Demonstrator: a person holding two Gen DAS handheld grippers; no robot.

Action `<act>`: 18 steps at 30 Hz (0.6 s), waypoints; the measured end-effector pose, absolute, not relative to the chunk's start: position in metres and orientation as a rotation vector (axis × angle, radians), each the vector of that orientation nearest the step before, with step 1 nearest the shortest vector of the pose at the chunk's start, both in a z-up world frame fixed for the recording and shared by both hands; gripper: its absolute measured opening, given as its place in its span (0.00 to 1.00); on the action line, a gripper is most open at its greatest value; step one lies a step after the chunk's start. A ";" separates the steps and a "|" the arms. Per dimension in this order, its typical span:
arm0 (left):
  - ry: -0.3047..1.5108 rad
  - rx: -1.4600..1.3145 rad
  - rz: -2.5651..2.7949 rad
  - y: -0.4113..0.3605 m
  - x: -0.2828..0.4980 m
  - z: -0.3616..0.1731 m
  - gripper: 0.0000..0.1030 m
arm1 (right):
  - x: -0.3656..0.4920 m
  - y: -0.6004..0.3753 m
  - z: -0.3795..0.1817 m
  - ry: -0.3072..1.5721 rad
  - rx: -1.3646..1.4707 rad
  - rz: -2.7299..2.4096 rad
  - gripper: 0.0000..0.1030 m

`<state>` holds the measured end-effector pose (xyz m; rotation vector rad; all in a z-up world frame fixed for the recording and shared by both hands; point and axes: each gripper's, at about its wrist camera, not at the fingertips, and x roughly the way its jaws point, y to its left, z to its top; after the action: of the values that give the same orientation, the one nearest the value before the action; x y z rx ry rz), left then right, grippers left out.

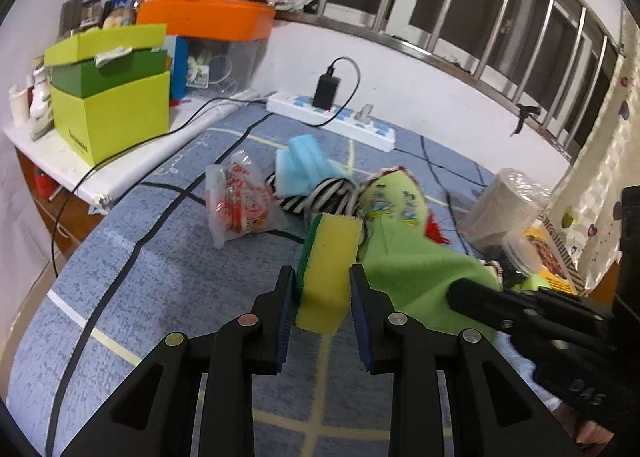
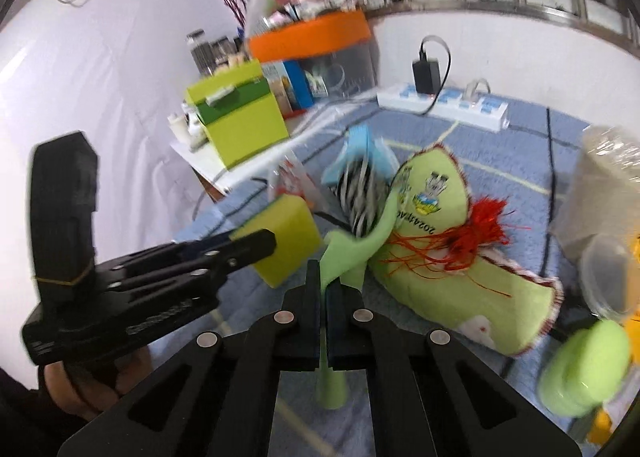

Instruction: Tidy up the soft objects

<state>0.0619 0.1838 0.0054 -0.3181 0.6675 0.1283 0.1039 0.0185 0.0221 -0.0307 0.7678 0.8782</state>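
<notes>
We are working over a blue bedspread [image 1: 168,277] strewn with soft things. Our left gripper [image 1: 323,277] is clamping a yellow sponge [image 1: 326,269] with a green scouring side, holding it upright between the pads just above the bedspread. Our right gripper [image 2: 323,277] is pinching its jaws together on a thin fold of green cloth [image 2: 352,253], which is trailing up toward a striped cloth [image 2: 360,197] and a green pennant [image 2: 432,225] with red tassels. Blue sponges [image 1: 306,165] and a plastic bag [image 1: 236,197] are lying just beyond the pile, near a white power strip [image 1: 332,117]. A lime box [image 1: 108,97] is sitting on a side table at the left.
</notes>
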 end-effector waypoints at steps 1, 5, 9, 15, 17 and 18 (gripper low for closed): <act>0.661 -0.313 0.125 0.181 0.059 0.009 0.25 | 0.097 0.012 0.029 0.752 -0.026 0.878 0.01; 0.642 -0.298 0.109 0.169 0.048 0.020 0.25 | 0.070 -0.011 0.052 0.687 -0.024 0.870 0.01; 0.625 -0.276 0.076 0.150 0.036 0.029 0.25 | 0.049 -0.036 0.065 0.644 -0.016 0.842 0.01; 0.604 -0.230 0.007 0.115 0.020 0.044 0.25 | 0.032 -0.069 0.076 0.605 0.014 0.786 0.01; 0.603 -0.214 -0.005 0.104 0.018 0.048 0.25 | 0.028 -0.079 0.078 0.597 0.022 0.771 0.01; 0.606 -0.200 -0.012 0.097 0.017 0.050 0.25 | 0.026 -0.083 0.079 0.594 0.028 0.762 0.01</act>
<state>0.0167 0.0969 0.0497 -0.1998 0.6061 -0.0115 0.0261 -0.0832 0.0788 0.0275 0.5937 0.7619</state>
